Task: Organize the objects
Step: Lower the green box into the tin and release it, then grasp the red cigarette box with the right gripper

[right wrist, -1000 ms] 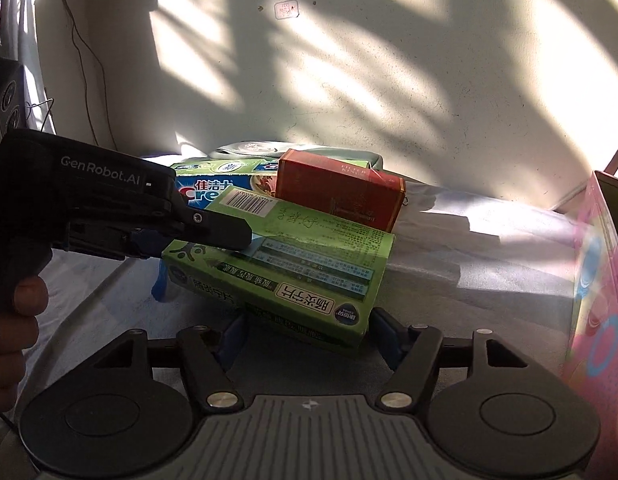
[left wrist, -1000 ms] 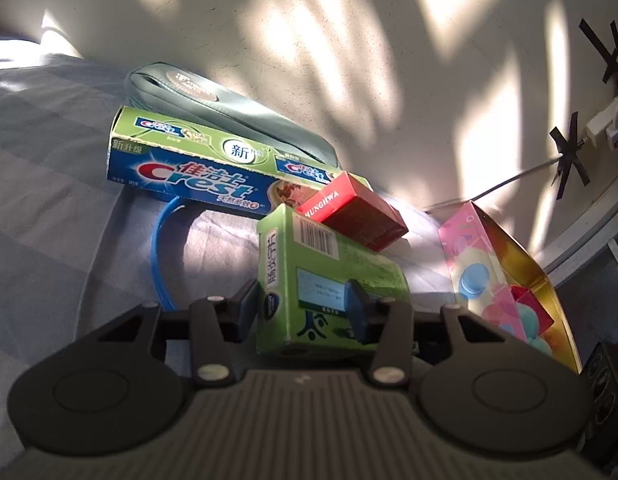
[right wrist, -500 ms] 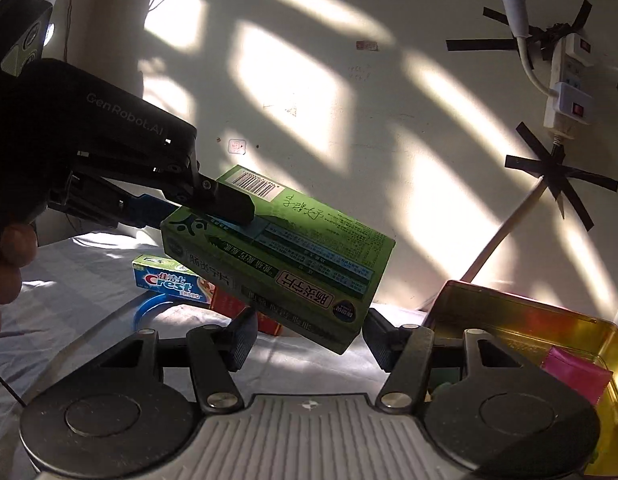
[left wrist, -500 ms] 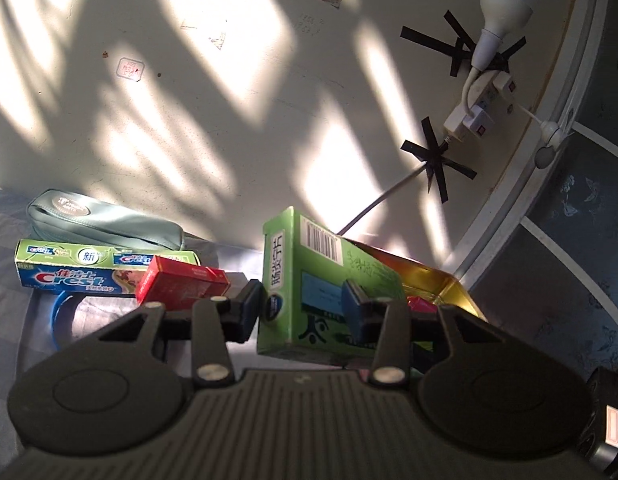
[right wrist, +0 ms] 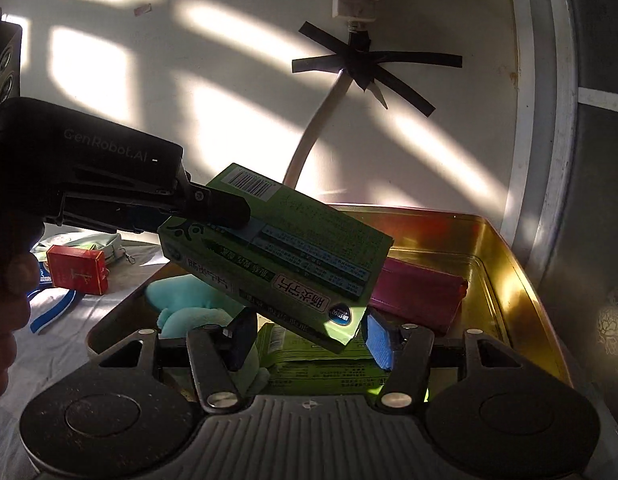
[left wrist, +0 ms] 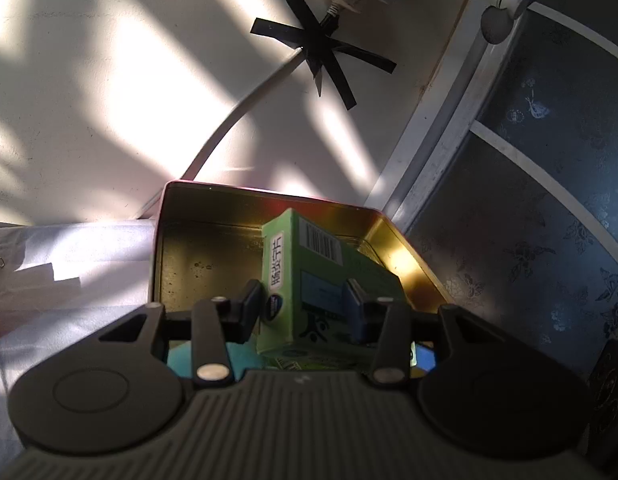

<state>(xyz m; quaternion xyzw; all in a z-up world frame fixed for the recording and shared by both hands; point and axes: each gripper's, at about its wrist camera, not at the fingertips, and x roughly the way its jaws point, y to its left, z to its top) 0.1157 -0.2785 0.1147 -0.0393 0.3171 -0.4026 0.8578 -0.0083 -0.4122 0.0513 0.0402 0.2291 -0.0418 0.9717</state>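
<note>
The dark body of the left hand-held gripper (right wrist: 213, 204), seen from the right wrist camera, carries the faint lettering "GenRobot.AI". The green box (right wrist: 285, 252) bears a barcode on a white label near one corner, large Chinese characters along its long side, and rows of small print too fine to read. The red box (right wrist: 77, 270) shows a gold mark, not legible.

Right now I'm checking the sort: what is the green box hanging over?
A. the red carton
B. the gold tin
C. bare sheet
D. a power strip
B: held by the left hand-held gripper, the green box hangs above the open gold tin.
</note>
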